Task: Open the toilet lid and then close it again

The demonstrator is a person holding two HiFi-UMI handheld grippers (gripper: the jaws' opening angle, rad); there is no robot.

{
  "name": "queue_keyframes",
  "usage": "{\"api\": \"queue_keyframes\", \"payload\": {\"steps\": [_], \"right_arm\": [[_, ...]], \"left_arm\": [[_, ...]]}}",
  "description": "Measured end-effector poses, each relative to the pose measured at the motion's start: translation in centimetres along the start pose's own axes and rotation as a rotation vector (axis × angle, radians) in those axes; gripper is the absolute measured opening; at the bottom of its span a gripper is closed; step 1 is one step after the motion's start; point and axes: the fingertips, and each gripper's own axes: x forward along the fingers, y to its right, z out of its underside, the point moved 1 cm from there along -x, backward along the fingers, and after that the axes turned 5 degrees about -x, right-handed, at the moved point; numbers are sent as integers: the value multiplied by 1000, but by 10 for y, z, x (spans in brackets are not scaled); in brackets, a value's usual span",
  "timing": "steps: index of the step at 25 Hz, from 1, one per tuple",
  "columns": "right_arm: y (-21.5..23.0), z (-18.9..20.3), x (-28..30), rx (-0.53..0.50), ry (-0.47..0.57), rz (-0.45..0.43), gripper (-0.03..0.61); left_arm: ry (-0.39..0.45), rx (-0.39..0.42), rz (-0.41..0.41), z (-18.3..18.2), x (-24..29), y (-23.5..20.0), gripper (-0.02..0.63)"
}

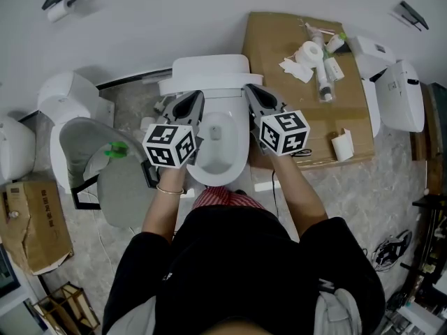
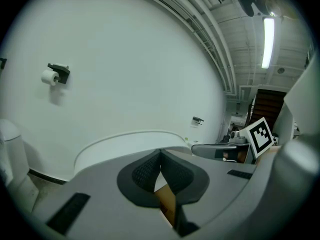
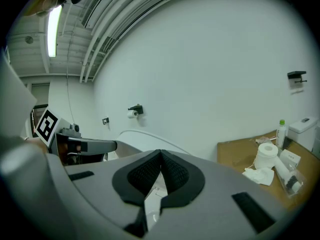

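1. Nearest: a person in a black top, both forearms reaching forward. One bracelet [image 1: 170, 189] on the left wrist.
2. Two tools, one per hand. Left tool [image 1: 197, 95] [image 2: 160, 151]: pads meet at the tip, nothing between them. Right tool [image 1: 249, 88] [image 3: 160, 151]: same, pads together and empty.
3. Both tools hang over the toilet bowl [image 1: 220, 155], left tool over its left rim, right tool over its right rim. The bowl is uncovered.
4. Toilet lid [image 1: 209, 84] [image 2: 115, 149]: one, raised and standing upright at the far end of the bowl. Its curved top edge shows just beyond the tips in both gripper views. Tips are near it and point towards it; contact cannot be told.
5. Right of the toilet: one cardboard box [image 1: 279, 47] carrying one toilet roll [image 1: 307, 49], crumpled tissue and some bottles.
6. Left: another toilet [image 1: 70, 96], well apart from the tools.
7. Farthest: white wall with one roll on a holder [image 1: 61, 5] at far left.
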Motion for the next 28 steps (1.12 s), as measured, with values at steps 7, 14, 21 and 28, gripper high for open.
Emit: {"api": "queue_keyframes", "payload": {"steps": [7,14,21,28], "right_arm": [[-1,4,-4,-1,-9,-5,21],[-5,9,-8,-3,-19,-11,21],[-9,14,-13,-5,-25,-12,20],[-10,20,-17,23,-25,-12,20]], "left_arm": [[-11,2,3,6,0,5,5],[-15,-1,-7,11,-8,6,5],[-18,-7,-16,16,-15,7,5],[-28,-7,-15,22,-17,11,5]]}}
